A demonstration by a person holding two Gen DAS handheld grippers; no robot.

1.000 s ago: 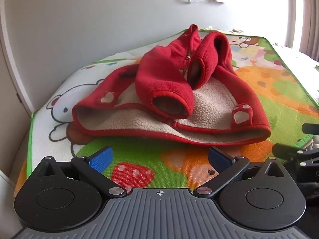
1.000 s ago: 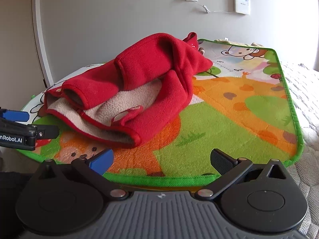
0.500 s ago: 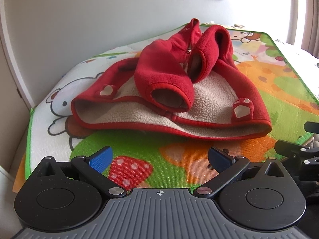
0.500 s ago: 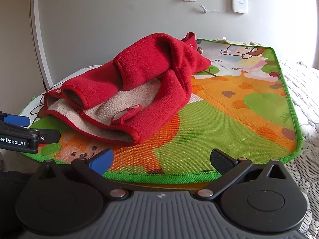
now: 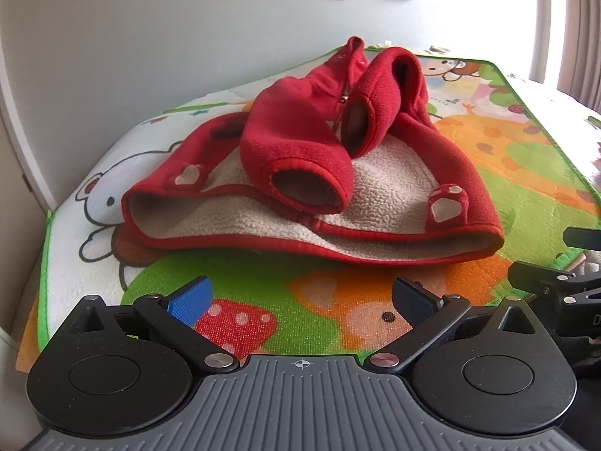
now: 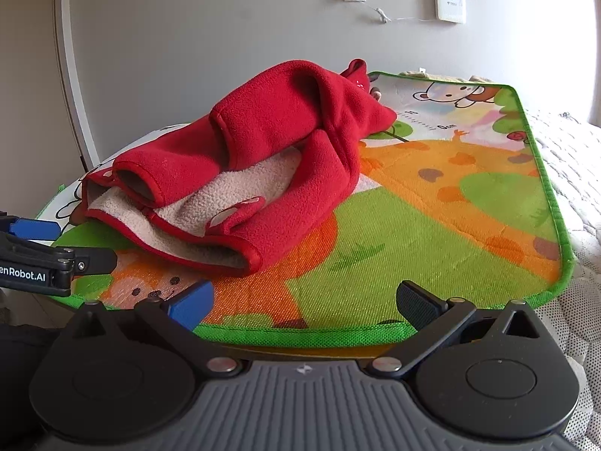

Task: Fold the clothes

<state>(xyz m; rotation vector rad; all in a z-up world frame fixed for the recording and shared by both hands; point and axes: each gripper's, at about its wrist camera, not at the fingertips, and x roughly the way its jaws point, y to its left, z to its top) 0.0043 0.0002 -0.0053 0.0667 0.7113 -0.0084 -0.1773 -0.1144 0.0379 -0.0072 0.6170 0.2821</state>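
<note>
Your left gripper (image 5: 300,298) sits low over the near part of the play mat (image 5: 338,285), its two fingers spread wide with nothing between them; the blue pad (image 5: 189,297) on one side and the dark pad (image 5: 411,302) on the other both hang above the printed mushroom and orange patches. Your right gripper (image 6: 304,300) is spread just as wide and also holds nothing, hovering at the mat's green near edge (image 6: 300,334).

In the left wrist view you can see part of your right gripper's black frame at the right border, and in the right wrist view your left gripper shows at the left border, near the jacket's hem.

Just beyond both sets of fingers, apart from them, lies the red fleece jacket (image 5: 394,195), resting on the mat's left portion. It lies open with the beige lining (image 6: 259,180) facing up, and both sleeves are folded inward over the body, cuffs pointing toward you.

Farther right the mat runs bare, bordered by a white quilted surface (image 6: 571,173). Behind everything stands a grey wall (image 6: 225,30) with a socket and a small white box (image 6: 450,3).
</note>
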